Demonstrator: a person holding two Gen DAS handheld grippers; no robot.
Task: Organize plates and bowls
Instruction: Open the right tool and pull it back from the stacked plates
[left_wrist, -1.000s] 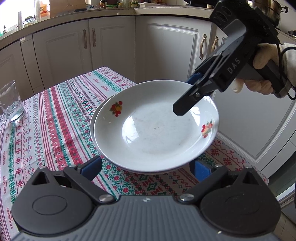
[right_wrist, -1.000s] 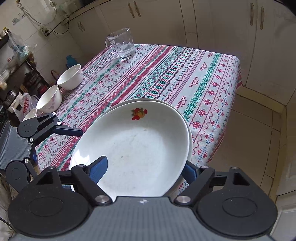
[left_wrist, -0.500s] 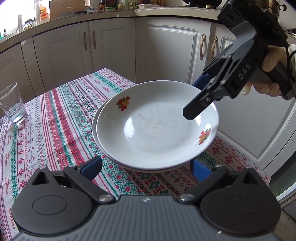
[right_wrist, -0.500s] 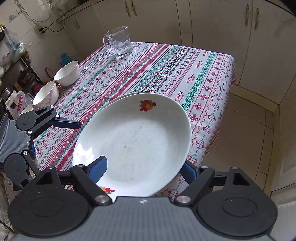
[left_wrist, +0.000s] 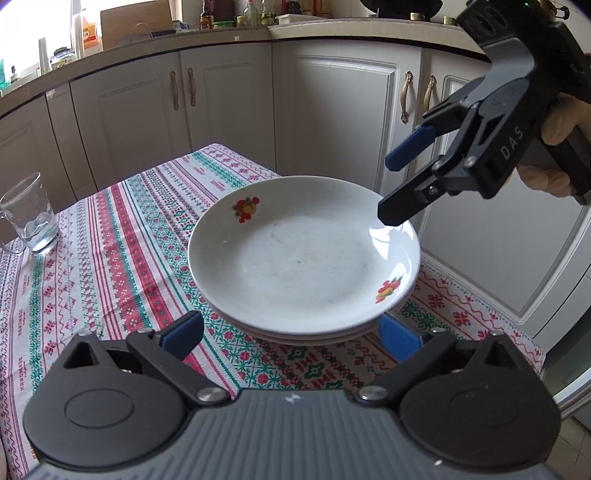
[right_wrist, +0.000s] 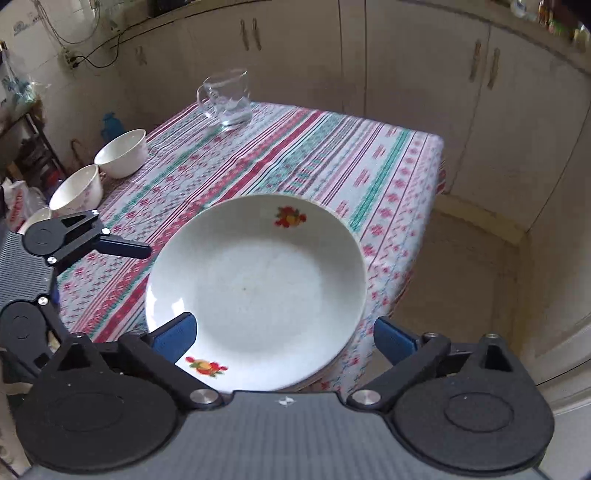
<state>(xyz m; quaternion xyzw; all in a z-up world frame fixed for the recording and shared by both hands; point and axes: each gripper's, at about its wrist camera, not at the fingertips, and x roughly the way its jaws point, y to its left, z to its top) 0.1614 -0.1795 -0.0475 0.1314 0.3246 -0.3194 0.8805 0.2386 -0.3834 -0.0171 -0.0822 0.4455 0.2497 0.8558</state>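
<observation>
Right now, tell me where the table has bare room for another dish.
Bare cloth lies between the glass mug and the plate stack, running to the far edge of the table. Crowded: the bowls at the left edge and the stack's corner, where both grippers hover.

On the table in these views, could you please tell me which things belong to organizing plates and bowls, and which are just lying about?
Job:
stacked plates
white bowls
right gripper, jaws just opened, empty
left gripper

Lying about:
glass mug
patterned tablecloth
</observation>
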